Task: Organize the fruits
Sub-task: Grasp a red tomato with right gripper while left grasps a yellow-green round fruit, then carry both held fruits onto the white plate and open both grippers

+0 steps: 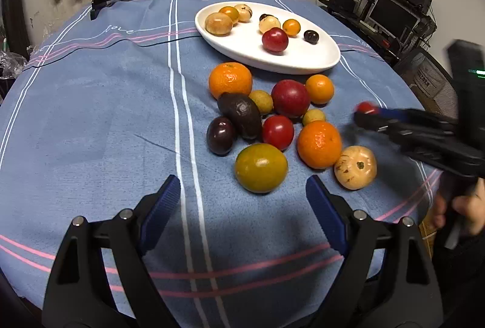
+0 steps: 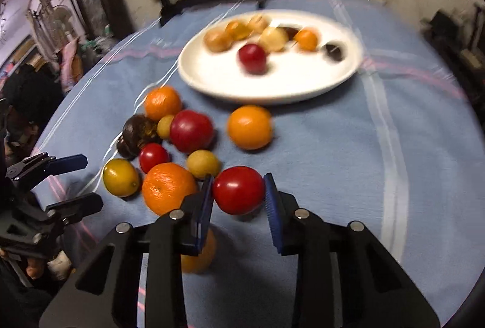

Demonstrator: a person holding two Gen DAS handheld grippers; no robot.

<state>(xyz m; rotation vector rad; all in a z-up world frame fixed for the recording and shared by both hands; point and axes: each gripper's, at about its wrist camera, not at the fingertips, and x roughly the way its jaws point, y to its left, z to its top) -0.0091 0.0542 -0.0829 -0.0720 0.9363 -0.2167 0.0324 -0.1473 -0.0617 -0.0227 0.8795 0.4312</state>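
left wrist view
left gripper (image 1: 241, 206): spread wide, nothing between the pads, hanging low over the blue tablecloth (image 1: 91, 122) at 6 o'clock; likely parked there to stay out of the other arm's way.
green-yellow citrus (image 1: 261, 168): just ahead of the open pads, nearest loose fruit, a likely next pick.
loose pile: large orange (image 1: 230, 80), avocado (image 1: 240, 115), dark plum (image 1: 221, 135), red apple (image 1: 290, 98) and others bunched at centre, touching one another, not yet sorted.
pale spotted fruit (image 1: 355, 167): at 4 o'clock, apart from the pile's core, just beside a second orange (image 1: 319, 144).
white plate (image 1: 303, 61): at 1 o'clock beyond the pile, eight or so small fruits on it; reads as the collecting place.
right gripper (image 1: 365, 112): reaching in from 3 o'clock, blurred, a small red fruit (image 1: 366, 107) at its tip, raised above the cloth as far as can be judged.

right wrist view
right gripper (image 2: 238, 194): pads pressed on either side of the red fruit (image 2: 238, 190), narrow gap filled by it; held across its widest part, probably so the round skin does not slip.
white plate (image 2: 212, 85): at 12 o'clock, straight ahead, blurred; probably the drop target.
remaining fruit: at 9 to 10 o'clock, on the cloth.
left gripper (image 2: 72, 181): at 9 o'clock by the edge, fingers apart, empty.
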